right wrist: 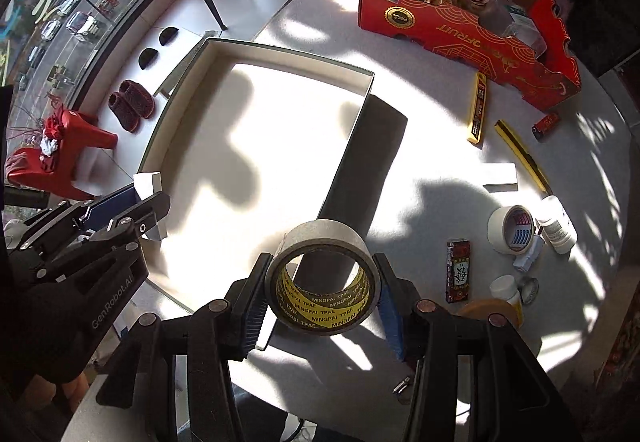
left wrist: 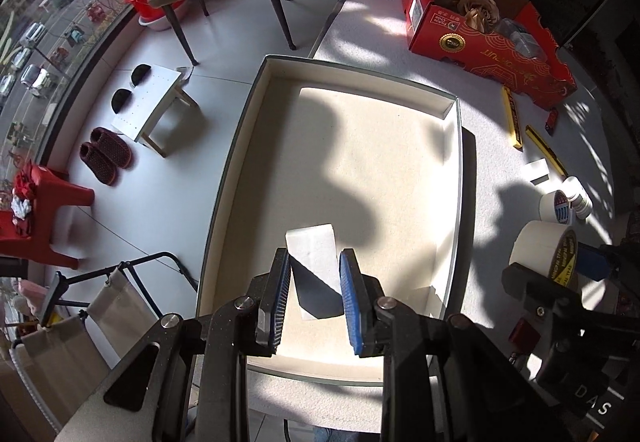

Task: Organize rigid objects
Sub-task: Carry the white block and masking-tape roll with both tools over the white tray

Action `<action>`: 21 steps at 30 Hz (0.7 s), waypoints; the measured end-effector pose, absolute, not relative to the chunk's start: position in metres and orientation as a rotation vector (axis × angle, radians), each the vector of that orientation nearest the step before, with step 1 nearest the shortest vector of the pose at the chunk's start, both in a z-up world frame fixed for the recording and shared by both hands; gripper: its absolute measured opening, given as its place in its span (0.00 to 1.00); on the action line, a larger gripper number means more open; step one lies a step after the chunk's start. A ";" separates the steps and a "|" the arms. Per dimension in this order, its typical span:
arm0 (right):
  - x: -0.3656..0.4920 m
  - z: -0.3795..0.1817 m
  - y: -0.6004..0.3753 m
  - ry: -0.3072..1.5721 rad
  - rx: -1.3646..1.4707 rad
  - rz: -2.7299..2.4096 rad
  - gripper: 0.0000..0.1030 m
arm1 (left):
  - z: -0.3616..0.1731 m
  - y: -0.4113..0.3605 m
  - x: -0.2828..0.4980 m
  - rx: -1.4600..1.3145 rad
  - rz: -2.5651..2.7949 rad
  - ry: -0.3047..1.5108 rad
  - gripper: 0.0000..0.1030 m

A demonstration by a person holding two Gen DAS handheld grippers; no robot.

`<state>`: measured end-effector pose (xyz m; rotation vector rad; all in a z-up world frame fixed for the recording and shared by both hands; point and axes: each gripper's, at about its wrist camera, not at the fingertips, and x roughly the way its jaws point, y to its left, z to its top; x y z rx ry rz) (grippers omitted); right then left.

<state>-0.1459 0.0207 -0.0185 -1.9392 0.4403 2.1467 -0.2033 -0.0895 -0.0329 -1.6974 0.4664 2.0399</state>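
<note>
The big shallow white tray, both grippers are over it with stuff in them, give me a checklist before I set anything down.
1. Right gripper shut on the wide beige roll of tape with yellow-and-black core: ok.
2. Left gripper shut on the small white rectangular box: ok.
3. Shallow white cardboard tray floor bare under the box: ok.
4. Tape roll fully over the tray: not ok, it hangs above the tray's near right edge.
5. Grippers apart from each other: ok.
6. Height of either item above the tray floor: cannot tell.
</note>
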 end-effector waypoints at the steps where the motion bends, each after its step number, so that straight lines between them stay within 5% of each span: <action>1: -0.150 -0.018 0.020 0.443 -1.938 2.153 0.49 | -0.034 -0.091 -0.206 -1.704 2.046 0.462 0.26; 21: -0.210 -0.032 0.039 0.540 -1.896 2.143 0.49 | -0.049 -0.066 -0.254 -1.719 2.107 0.442 0.26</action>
